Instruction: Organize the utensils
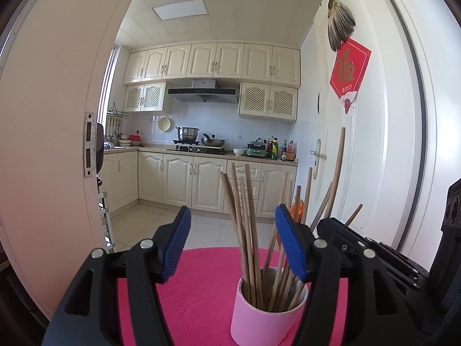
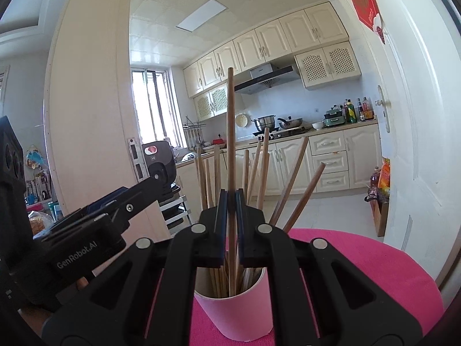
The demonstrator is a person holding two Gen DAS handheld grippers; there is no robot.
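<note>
A pink cup (image 1: 259, 320) (image 2: 239, 314) stands on a pink mat (image 1: 201, 282) (image 2: 360, 259) and holds several wooden chopsticks (image 1: 245, 216) (image 2: 263, 158) that fan outward. My left gripper (image 1: 234, 243) is open just before the cup, with its blue pads apart and touching nothing; the chopsticks rise behind the gap. My right gripper (image 2: 230, 204) is shut on one upright chopstick (image 2: 230, 132), whose lower end reaches down into the cup. In the left wrist view the right gripper (image 1: 325, 225) comes in from the right, with that chopstick (image 1: 340, 155) rising above it. The left gripper (image 2: 135, 190) shows at the left of the right wrist view.
An open white door (image 1: 389, 144) (image 2: 409, 144) stands close on the right and a cream door frame (image 1: 57, 144) on the left. Beyond lies a tiled kitchen floor (image 1: 161, 219) with cabinets and a stove counter (image 1: 201, 151). Bottles and a crate (image 2: 380, 196) sit by the door.
</note>
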